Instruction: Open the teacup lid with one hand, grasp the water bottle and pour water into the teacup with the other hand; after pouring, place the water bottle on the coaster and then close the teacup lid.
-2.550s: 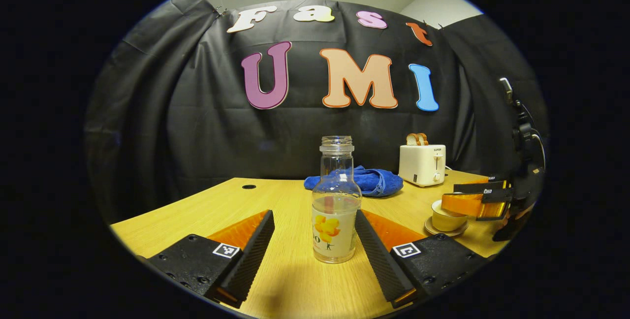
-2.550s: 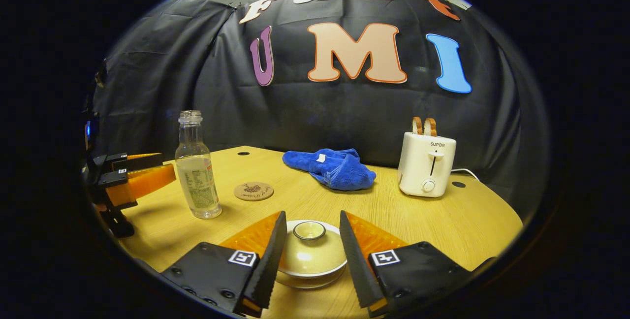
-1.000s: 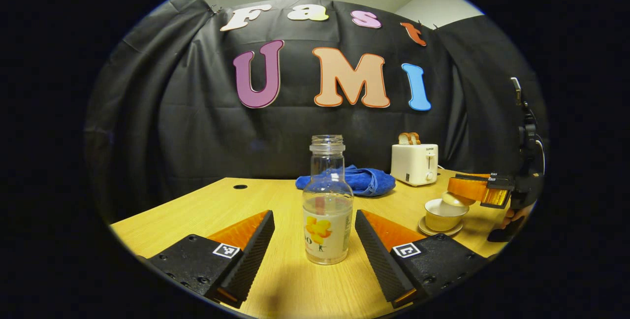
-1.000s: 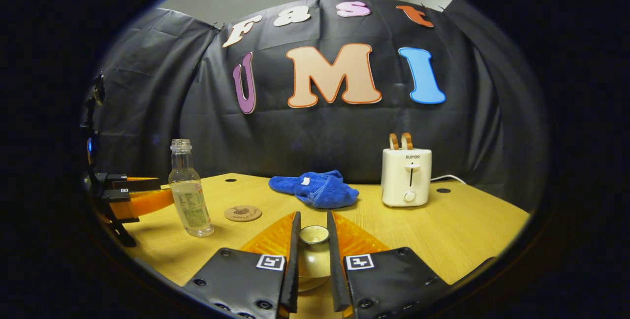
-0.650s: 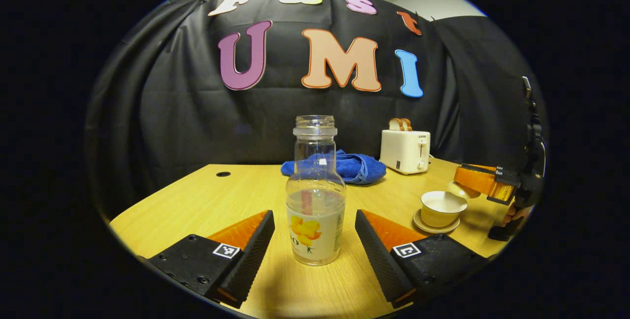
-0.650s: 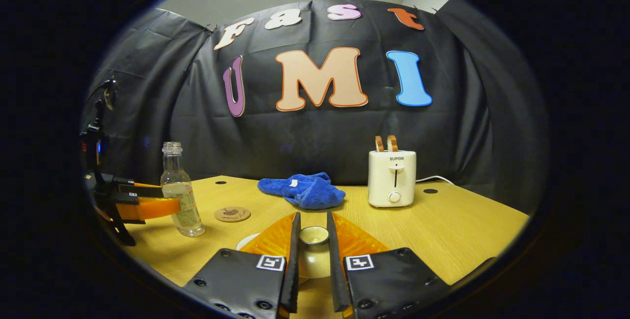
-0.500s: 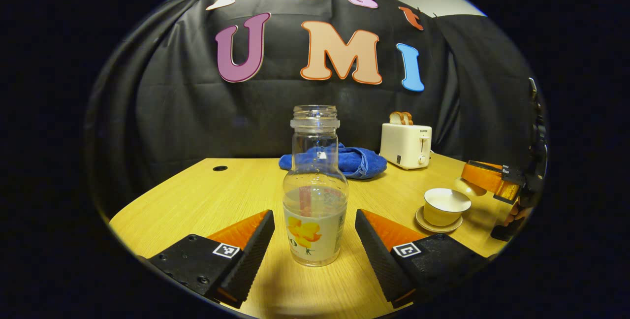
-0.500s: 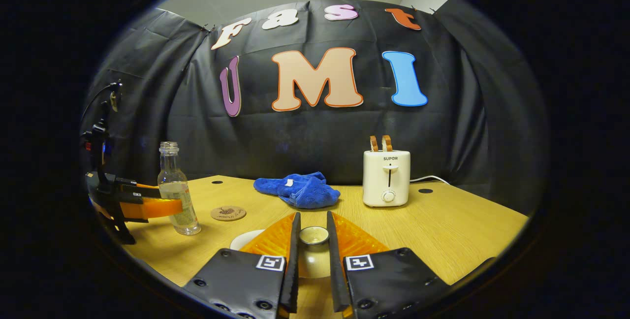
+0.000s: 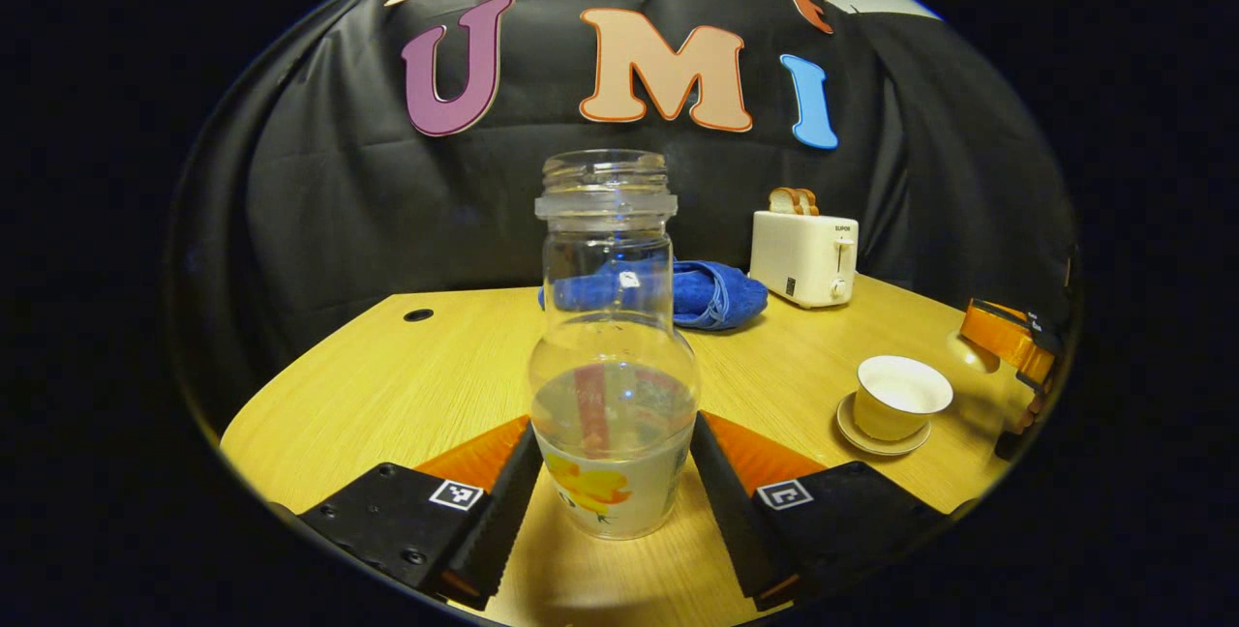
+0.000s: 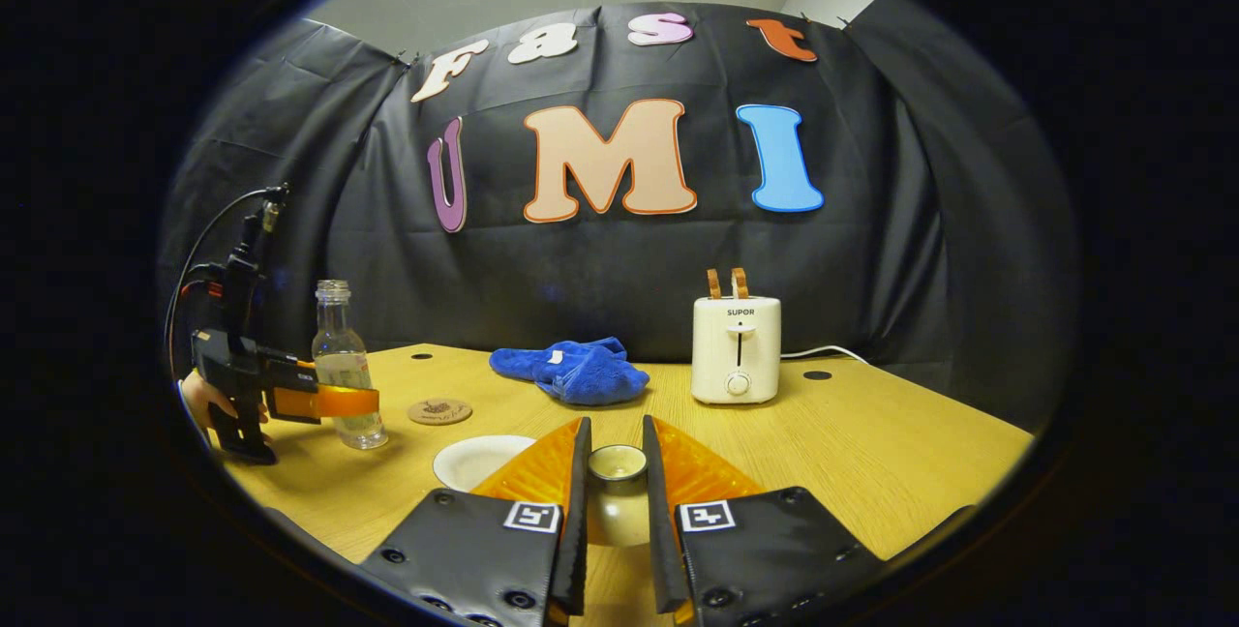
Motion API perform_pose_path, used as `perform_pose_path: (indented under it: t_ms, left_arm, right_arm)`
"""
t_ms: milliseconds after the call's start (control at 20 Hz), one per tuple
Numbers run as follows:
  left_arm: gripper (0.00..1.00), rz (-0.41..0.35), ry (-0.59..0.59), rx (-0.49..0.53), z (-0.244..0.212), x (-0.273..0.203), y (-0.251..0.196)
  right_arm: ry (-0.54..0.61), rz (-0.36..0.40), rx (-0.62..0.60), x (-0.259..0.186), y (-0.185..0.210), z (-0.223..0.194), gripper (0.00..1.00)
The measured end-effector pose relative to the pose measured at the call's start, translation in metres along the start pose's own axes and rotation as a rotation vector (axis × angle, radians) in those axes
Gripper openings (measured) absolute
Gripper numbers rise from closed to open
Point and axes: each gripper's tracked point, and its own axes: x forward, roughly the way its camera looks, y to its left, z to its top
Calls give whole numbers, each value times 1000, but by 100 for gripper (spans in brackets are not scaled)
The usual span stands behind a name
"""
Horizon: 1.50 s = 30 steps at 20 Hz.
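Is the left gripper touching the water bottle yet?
Touching. In the left gripper view, both fingers of the left gripper meet the sides of the water bottle, no gap visible.

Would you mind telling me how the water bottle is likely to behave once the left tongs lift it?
The water bottle looks like clear glass, so probably slick and breakable. It is under half full and uncapped, so likely light, yet apt to spill if tilted. The left tongs flank its wide labelled base, which should help keep it steady.
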Motion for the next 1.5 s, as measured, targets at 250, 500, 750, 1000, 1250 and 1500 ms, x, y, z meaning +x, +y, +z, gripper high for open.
perform_pose_path:
  t_ms: [250, 500, 750, 1000, 1250, 1500]
  left_arm:
    - [73, 0, 19, 3, -2, 2, 0]
    - [70, 4, 25, 14, -1, 2, -1]
    - [69, 25, 32, 188, 25, -7, -4]
    - [69, 85, 74, 493, 48, -8, 0]
    - [69, 133, 126, 772, 44, -3, 0]
    - [69, 139, 177, 1031, 25, -5, -10]
  right_arm:
    - [2, -9, 0, -2, -7, 1, 30]
    - [2, -13, -1, -3, -8, 0, 30]
    - [1, -22, -1, -3, -10, 1, 30]
    - [1, -38, -2, -6, -18, 1, 30]
    - [0, -78, -3, -10, -37, 1, 30]
    - [-2, -108, -4, -13, -53, 3, 30]
